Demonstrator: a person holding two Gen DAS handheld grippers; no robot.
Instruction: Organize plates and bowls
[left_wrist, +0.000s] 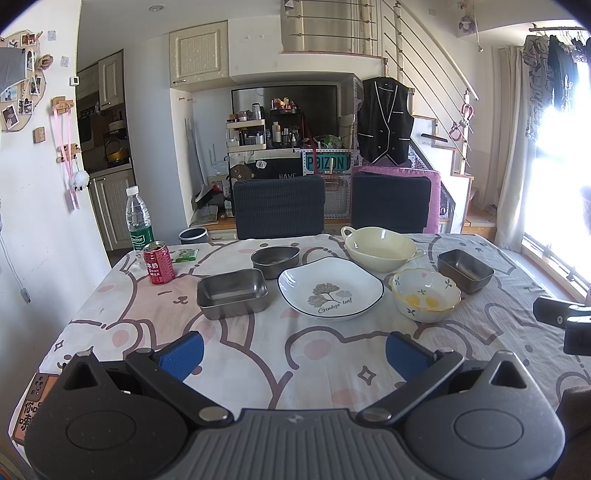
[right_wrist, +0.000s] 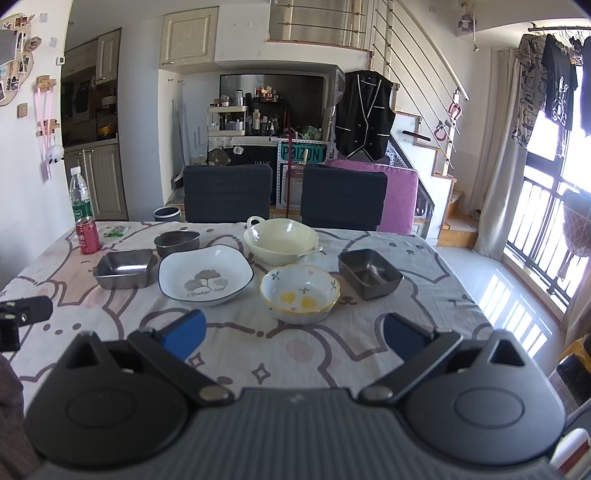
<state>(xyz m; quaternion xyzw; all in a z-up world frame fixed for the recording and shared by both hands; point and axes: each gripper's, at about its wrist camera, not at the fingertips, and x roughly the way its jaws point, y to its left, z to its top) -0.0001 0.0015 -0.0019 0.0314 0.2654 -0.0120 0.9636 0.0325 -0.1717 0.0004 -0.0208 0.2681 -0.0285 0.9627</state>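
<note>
Plates and bowls are sitting on the table (left_wrist: 258, 354), spread out past both grippers. The left gripper (left_wrist: 294, 352) is hanging over the near part of the cloth with its jaws wide open, holding nothing and touching nothing. The white leaf plate (left_wrist: 330, 288) is lying just ahead of it, between a square metal dish (left_wrist: 232, 293) and a flower bowl (left_wrist: 425, 294). The right gripper (right_wrist: 294, 339) is also hanging with its jaws wide open and holding nothing. The flower bowl (right_wrist: 299, 293) is sitting right in front of the gap between its jaws, close but not touching. A round metal bowl (left_wrist: 275, 260) and a cream bowl with handles (left_wrist: 382, 248) are sitting farther back, and another square metal dish (right_wrist: 369, 272) is sitting off to the right. A red can (left_wrist: 159, 263) and a water bottle (left_wrist: 139, 218) are standing at the far left edge.
</note>
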